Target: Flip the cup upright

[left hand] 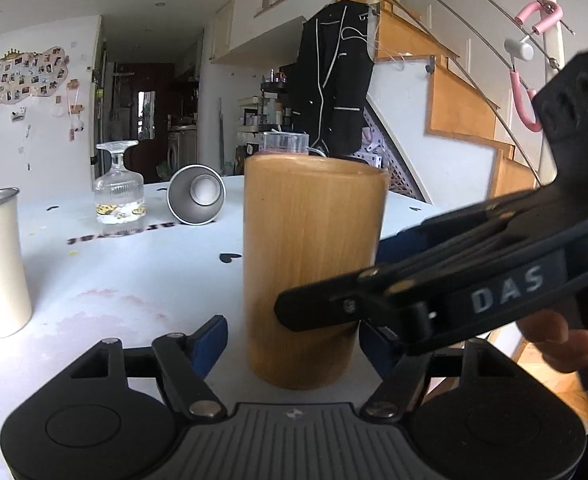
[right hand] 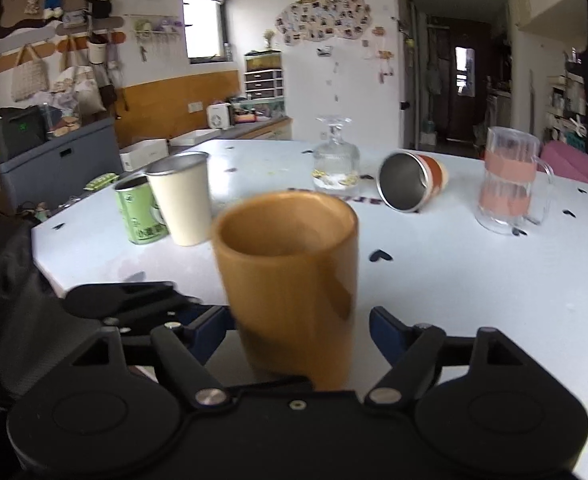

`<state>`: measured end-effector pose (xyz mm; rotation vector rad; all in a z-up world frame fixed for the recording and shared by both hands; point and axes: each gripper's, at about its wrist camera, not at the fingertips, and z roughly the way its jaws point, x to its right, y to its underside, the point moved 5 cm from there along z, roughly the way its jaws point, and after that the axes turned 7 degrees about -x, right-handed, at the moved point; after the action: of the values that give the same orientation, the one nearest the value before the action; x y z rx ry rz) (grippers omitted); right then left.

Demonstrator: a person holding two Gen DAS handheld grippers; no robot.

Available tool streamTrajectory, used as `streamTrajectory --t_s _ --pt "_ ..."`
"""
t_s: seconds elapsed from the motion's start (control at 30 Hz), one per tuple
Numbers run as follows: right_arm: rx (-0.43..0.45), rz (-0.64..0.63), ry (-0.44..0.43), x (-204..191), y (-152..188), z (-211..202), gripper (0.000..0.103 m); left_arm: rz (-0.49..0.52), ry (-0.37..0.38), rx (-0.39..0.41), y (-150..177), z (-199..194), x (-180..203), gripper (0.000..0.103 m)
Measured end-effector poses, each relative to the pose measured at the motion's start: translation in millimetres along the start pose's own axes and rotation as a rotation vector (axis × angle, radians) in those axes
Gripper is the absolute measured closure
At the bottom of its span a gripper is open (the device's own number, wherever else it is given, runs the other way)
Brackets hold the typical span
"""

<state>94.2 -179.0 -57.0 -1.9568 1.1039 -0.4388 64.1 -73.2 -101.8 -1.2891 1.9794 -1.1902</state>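
Wooden cup (right hand: 290, 280) is standing upright near the surface's (right hand: 474, 280) front edge, blurring in the right view, between both tongs' spread fingers; right tongs (left hand: 334, 308) are hiding its lower side from left tongs (left hand: 292, 340).

The right gripper (left hand: 434, 280) carries the white lettering "DAS" on its curved black band, just beside the wooden cup (left hand: 310, 264).

Soft daylight from the window (right hand: 204, 26); fisheye-bent edges; wooden cup (right hand: 290, 280) motion-blurred.
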Motion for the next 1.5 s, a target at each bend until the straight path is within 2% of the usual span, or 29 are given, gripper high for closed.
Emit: streamTrajectory --t_s 0.03,0.1,0.23,0.53,0.8,1.03,1.23,1.3,1.5 --pt "0.000 0.002 -0.021 0 1 3 0.032 -0.003 -0.001 0.005 0 -2 -1 0.030" --pt "0.016 -0.003 -0.034 1 3 6 0.032 -0.010 -0.007 0.011 -1 -4 -3 0.030" --pt "0.056 0.009 0.013 12 2 8 0.033 -0.031 -0.025 0.015 0 -6 -10 0.030" --pt "0.115 0.167 0.268 98 1 1 0.033 -0.074 -0.090 0.035 -3 -9 -22 0.030" --pt "0.143 0.287 0.467 182 6 -11 0.033 -0.076 -0.110 0.044 -4 -10 -26 0.030" --pt "0.153 0.332 0.548 225 10 -18 0.033 -0.070 -0.117 0.052 -7 -10 -26 0.030" --pt "0.152 0.337 0.556 233 5 -16 0.033 -0.059 -0.120 0.071 -16 -10 -23 0.029" --pt "0.152 0.352 0.562 230 5 -19 0.033 -0.052 -0.116 0.084 -20 -11 -21 0.022" --pt "0.226 0.339 0.600 187 7 -51 0.017 -0.012 -0.111 0.126 -43 -12 -10 0.013"
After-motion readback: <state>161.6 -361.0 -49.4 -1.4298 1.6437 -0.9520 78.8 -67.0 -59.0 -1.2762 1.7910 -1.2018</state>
